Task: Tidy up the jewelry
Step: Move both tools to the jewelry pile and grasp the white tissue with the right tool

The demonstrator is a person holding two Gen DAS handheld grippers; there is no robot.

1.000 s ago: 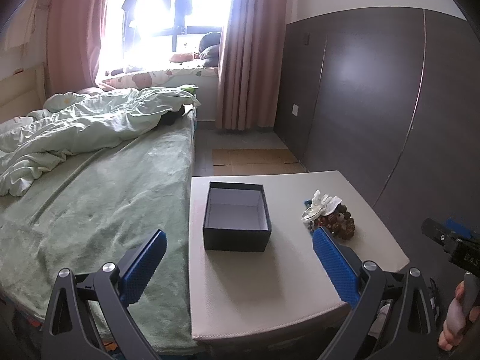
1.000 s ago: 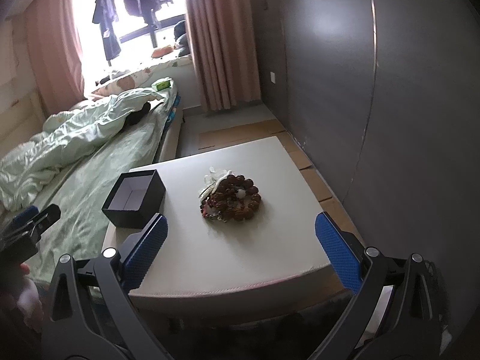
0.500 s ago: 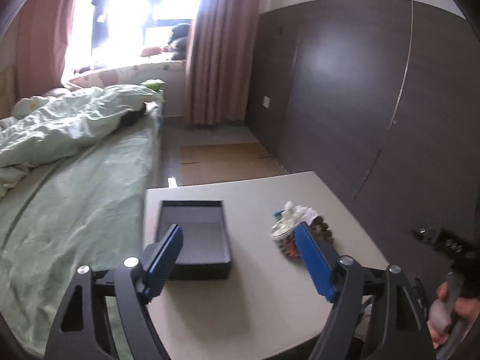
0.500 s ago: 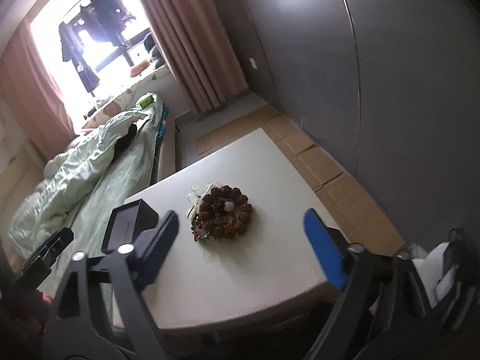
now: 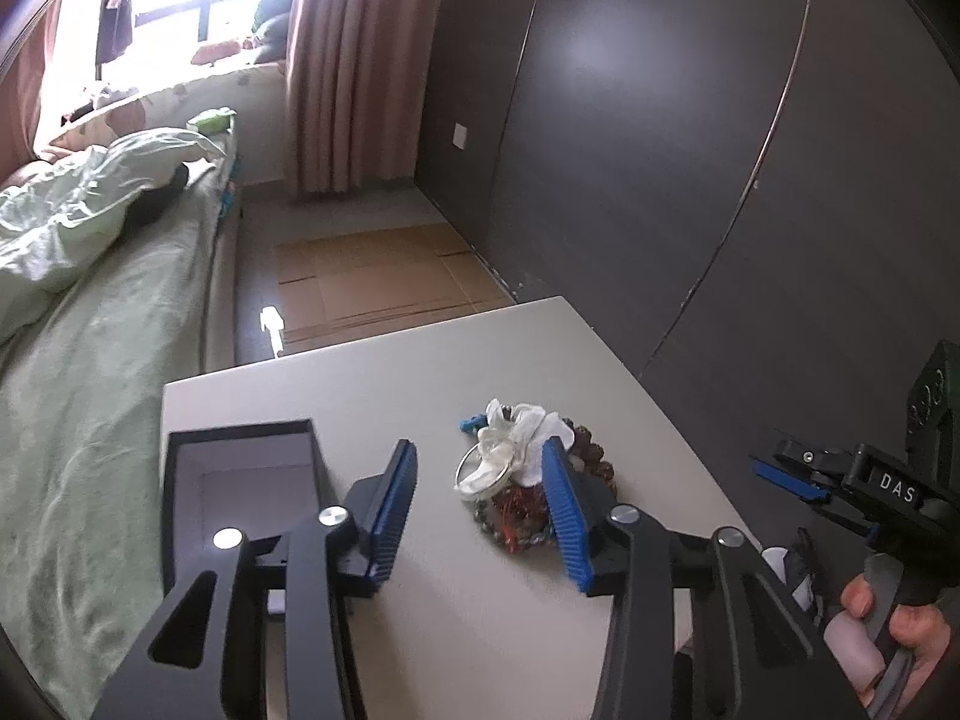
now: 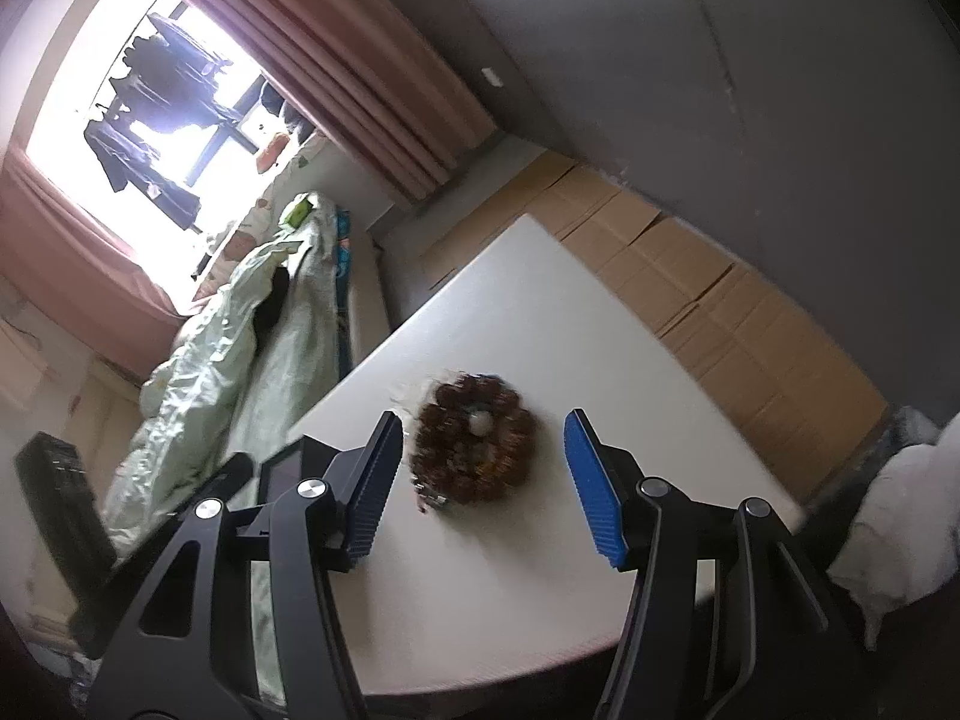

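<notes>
A pile of jewelry [image 5: 521, 480], brown bead bracelets with clear and white pieces on top, lies on the white table [image 5: 420, 384]. An open, empty black box [image 5: 240, 480] stands to its left. My left gripper [image 5: 480, 510] is open over the table; its right finger overlaps the pile's near side. My right gripper [image 6: 480, 480] is open, with the blurred bead pile [image 6: 474, 450] between and beyond its fingers. The box edge [image 6: 282, 468] shows behind its left finger. The right gripper also shows in the left wrist view [image 5: 798, 474].
A bed with green bedding [image 5: 90, 312] runs along the table's left side. A dark wardrobe wall [image 5: 690, 150] stands on the right. Flattened cardboard [image 5: 372, 276] covers the floor beyond the table. A white bag [image 6: 900, 516] lies at the right.
Both grippers have moved forward and down toward the jewelry pile. The left gripper's fingers have narrowed and swung right from the box. The right wrist view has tilted.
</notes>
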